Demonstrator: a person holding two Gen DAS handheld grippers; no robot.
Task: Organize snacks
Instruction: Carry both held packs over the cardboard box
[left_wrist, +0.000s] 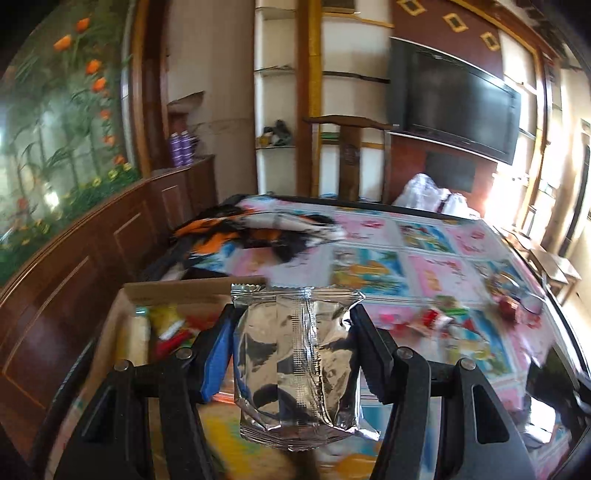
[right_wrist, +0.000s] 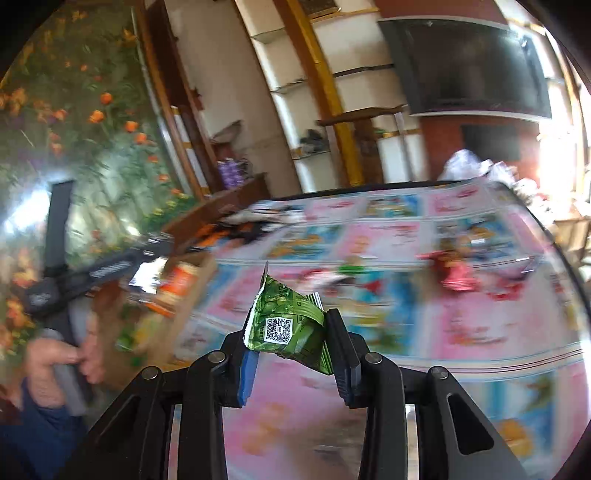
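My left gripper (left_wrist: 293, 332) is shut on a silver foil snack packet (left_wrist: 297, 365) and holds it above the table, just right of a cardboard box (left_wrist: 110, 332) that holds several snacks. My right gripper (right_wrist: 290, 332) is shut on a small green snack packet (right_wrist: 291, 319) with a QR code, held above the table. In the right wrist view the box (right_wrist: 184, 291) lies to the left, with the left gripper (right_wrist: 122, 266) and the hand holding it over it. Loose snacks lie on the table at the right (left_wrist: 436, 317) and in the right wrist view (right_wrist: 454, 269).
The table has a colourful cartoon cloth (left_wrist: 424, 258). A black and orange bundle (left_wrist: 258, 229) lies at its far left. A wooden chair (left_wrist: 351, 158) and a white plastic bag (left_wrist: 428, 195) stand behind it. A wooden cabinet (left_wrist: 74, 258) runs along the left.
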